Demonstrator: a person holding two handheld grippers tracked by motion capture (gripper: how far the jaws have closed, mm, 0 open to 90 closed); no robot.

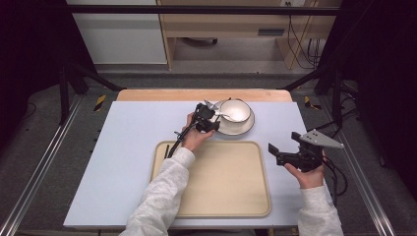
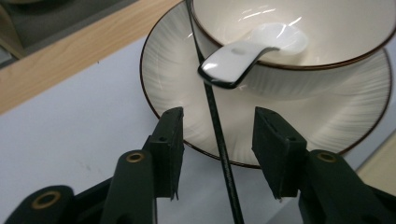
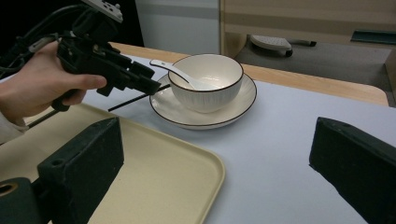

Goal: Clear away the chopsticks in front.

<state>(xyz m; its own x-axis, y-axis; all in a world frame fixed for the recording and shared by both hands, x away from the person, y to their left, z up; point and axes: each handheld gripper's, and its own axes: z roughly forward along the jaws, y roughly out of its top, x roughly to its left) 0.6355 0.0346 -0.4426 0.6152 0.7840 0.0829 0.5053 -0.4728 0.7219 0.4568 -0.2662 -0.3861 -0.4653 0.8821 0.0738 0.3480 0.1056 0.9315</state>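
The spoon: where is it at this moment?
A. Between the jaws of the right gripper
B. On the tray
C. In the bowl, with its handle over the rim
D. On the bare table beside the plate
C: the white spoon lies in the bowl, its handle sticking out over the rim.

A spoon [image 1: 222, 116] lies in a bowl [image 1: 236, 110], which stands on a saucer [image 1: 244, 129] at the far middle of the surface [image 1: 128, 142]. A tray [image 1: 226, 182] lies nearer, just before the saucer.

White spoon [image 2: 254, 49], dark-rimmed ribbed cream bowl [image 3: 205, 81] and saucer [image 2: 177, 93], beige tray [image 1: 226, 179]
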